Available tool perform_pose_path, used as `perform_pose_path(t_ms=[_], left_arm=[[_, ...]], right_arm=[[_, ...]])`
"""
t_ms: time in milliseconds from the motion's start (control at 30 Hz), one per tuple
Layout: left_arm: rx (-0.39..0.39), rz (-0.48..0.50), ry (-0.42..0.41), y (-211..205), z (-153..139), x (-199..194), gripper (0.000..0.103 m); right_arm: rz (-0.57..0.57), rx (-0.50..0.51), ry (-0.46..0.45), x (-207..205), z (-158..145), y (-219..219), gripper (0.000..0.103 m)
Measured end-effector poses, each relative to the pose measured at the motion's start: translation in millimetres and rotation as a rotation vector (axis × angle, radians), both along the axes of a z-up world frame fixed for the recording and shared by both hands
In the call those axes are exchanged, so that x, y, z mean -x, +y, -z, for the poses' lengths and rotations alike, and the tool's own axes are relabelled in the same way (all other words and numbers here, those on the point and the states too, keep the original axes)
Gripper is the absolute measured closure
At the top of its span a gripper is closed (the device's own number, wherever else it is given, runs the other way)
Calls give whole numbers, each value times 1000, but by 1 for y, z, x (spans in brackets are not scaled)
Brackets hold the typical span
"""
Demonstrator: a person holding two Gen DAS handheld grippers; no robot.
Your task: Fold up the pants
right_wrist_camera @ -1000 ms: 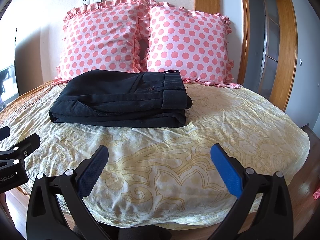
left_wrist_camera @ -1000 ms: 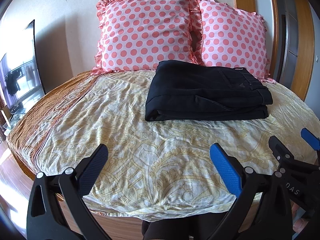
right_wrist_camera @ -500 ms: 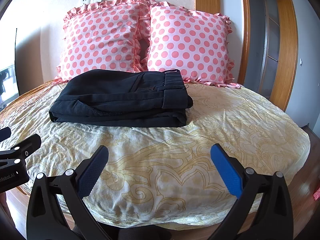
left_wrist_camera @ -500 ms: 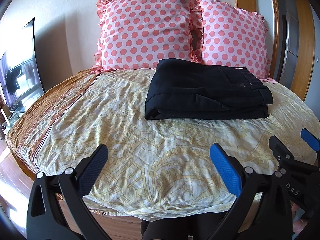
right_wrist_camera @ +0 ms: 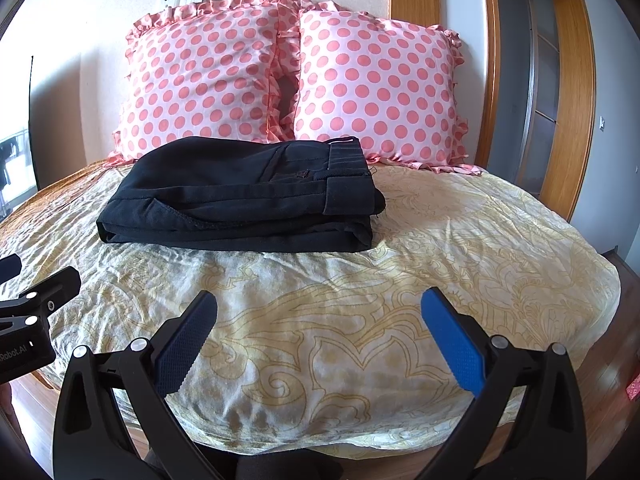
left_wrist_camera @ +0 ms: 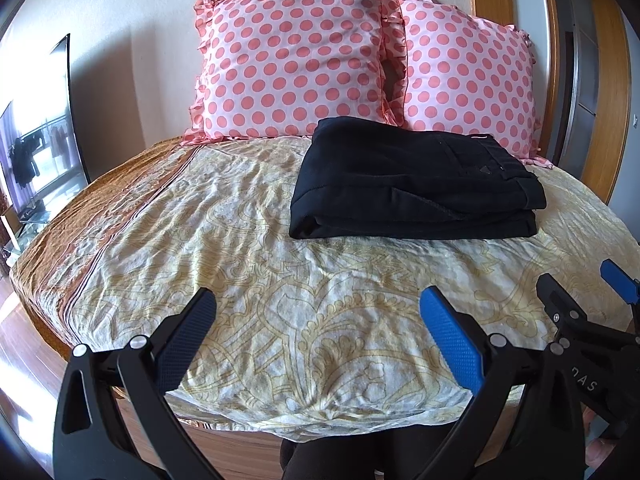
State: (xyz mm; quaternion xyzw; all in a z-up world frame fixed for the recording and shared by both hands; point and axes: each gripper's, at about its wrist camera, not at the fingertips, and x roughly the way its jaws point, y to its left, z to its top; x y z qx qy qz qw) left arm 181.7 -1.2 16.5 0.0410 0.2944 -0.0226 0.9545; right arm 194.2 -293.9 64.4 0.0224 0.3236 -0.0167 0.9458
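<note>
Black pants [left_wrist_camera: 412,184] lie folded in a neat rectangular stack on the bed, in front of the pillows; they also show in the right wrist view [right_wrist_camera: 244,200]. My left gripper [left_wrist_camera: 318,332] is open and empty, held back over the bed's near edge, well short of the pants. My right gripper [right_wrist_camera: 320,332] is open and empty, also near the front edge. The right gripper's fingers [left_wrist_camera: 616,284] show at the right edge of the left wrist view. The left gripper [right_wrist_camera: 36,292] shows at the left edge of the right wrist view.
A round bed with a yellow patterned cover [left_wrist_camera: 280,280] fills both views. Two pink polka-dot pillows [left_wrist_camera: 296,60] [right_wrist_camera: 376,88] lean on the wall behind the pants. A wooden door frame [right_wrist_camera: 576,100] stands at the right. A window [left_wrist_camera: 32,152] is at the left.
Both grippers stay open and almost still. The view has shifted very slightly; the pants have not moved.
</note>
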Motion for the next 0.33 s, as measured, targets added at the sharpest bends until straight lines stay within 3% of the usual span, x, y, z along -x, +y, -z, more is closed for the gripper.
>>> perform_pose_path(t_ms=[333], left_arm=[[4,9,10,-1,-1,-1,2]], right_arm=[[0,-1,1,0,1,0,1]])
